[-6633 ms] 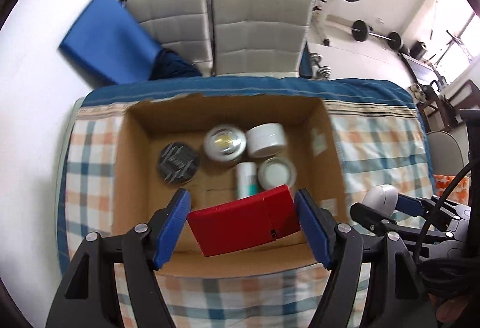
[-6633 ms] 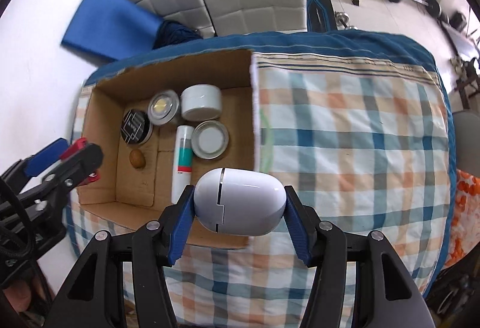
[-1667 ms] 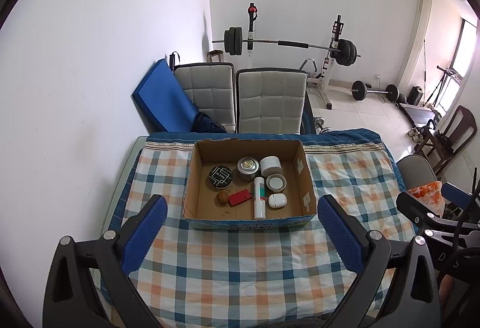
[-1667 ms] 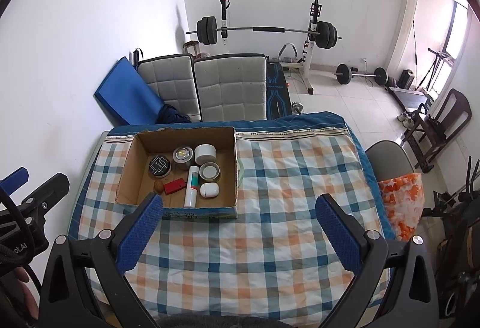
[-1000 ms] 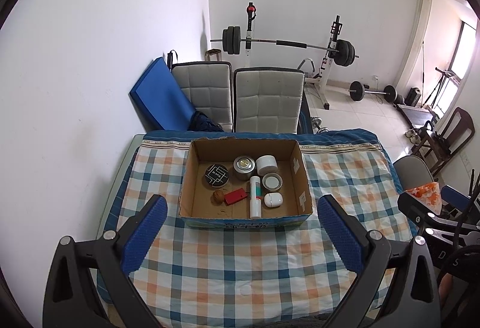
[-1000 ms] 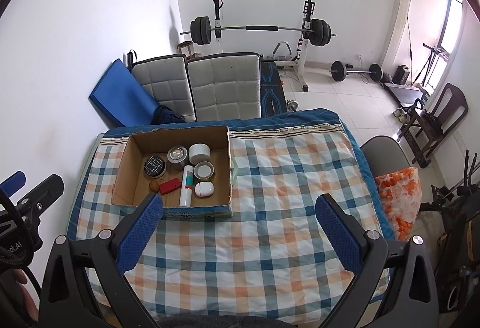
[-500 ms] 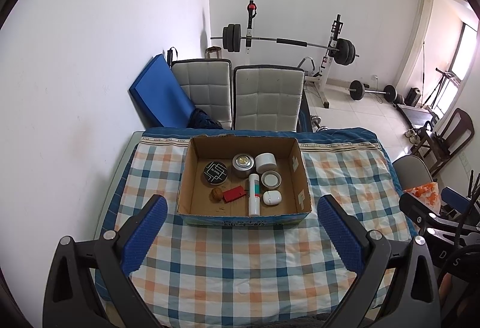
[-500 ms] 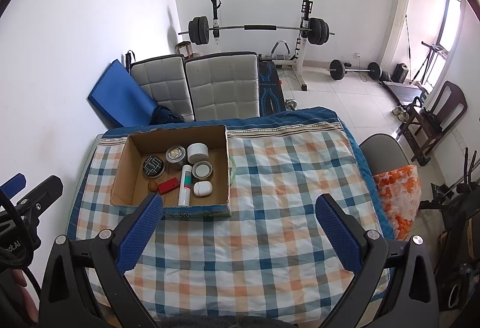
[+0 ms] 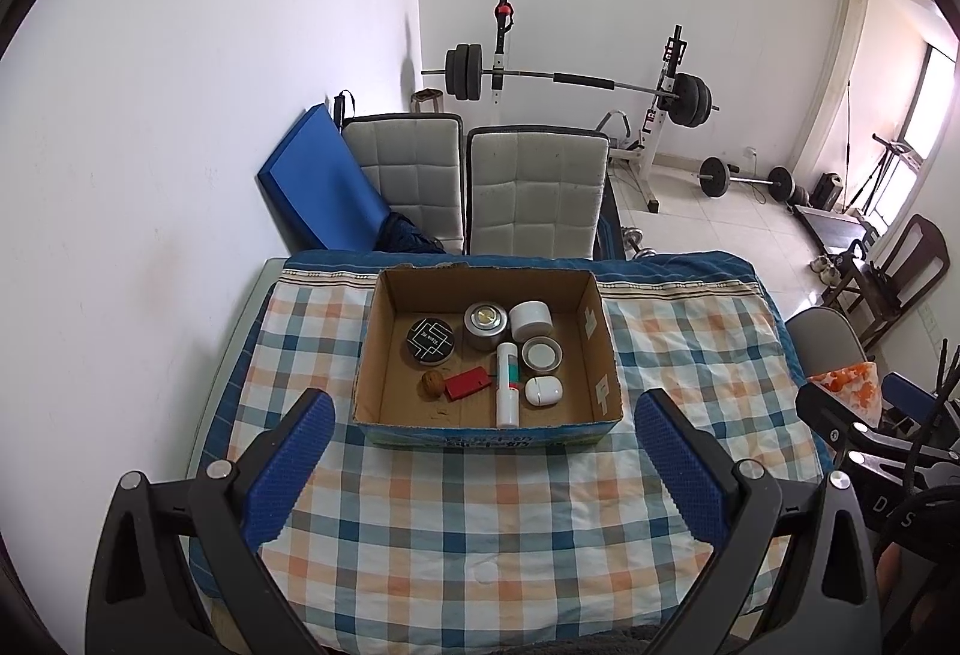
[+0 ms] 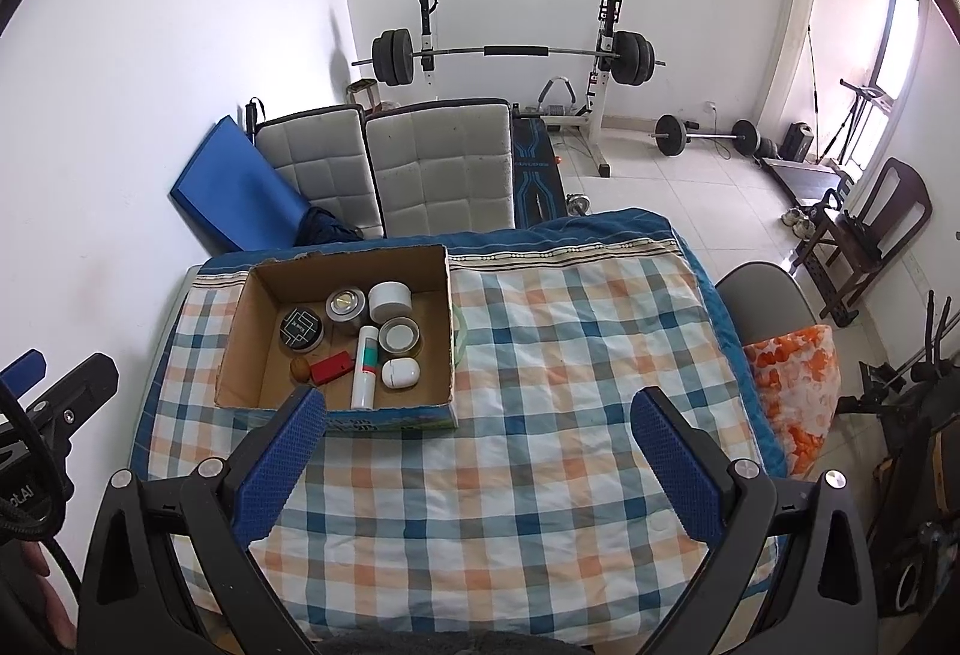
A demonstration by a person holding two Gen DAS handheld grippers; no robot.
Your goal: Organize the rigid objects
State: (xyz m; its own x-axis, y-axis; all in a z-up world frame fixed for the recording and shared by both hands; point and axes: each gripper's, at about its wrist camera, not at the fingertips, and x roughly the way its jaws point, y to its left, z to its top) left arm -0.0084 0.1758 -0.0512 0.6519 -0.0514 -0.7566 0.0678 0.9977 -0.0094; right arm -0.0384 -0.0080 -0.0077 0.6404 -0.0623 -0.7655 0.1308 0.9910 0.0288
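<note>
1. Left wrist view: the left gripper (image 9: 483, 466) is held high above the table, its blue-padded fingers (image 9: 288, 466) spread wide with nothing between them.
2. Ahead of it, a cardboard box (image 9: 485, 427) sits on the checked tablecloth (image 9: 480, 523), toward the far side of the table.
3. All the small items lie inside the box. Along the back stand a black round tin (image 9: 429, 340), a silver tin (image 9: 485, 324) and a white jar (image 9: 531, 319), side by side.
4. In front of the white jar is a shallow tin with a white lid (image 9: 542, 355); nearer the front wall lies a white oval case (image 9: 543, 390).
5. A white tube with a teal band (image 9: 507, 384) lies lengthwise between the red box (image 9: 468, 384) and the white oval case. A brown nut (image 9: 432, 384) rests just left of the red box.
6. The right gripper shows only as black parts at the right edge.
7. Right wrist view: the right gripper (image 10: 480, 463) is released too, its blue fingers (image 10: 675, 466) wide apart and empty, hovering over the tablecloth (image 10: 540, 415).
8. The box (image 10: 336, 403) lies to the left of this gripper, near the table's left side, with the same items inside: red box (image 10: 330, 367), tube (image 10: 365, 364), oval case (image 10: 400, 372), black tin (image 10: 300, 328).
9. Two white padded chairs (image 10: 438, 175) stand behind the table, with a barbell rack (image 10: 510, 52) further back.
</note>
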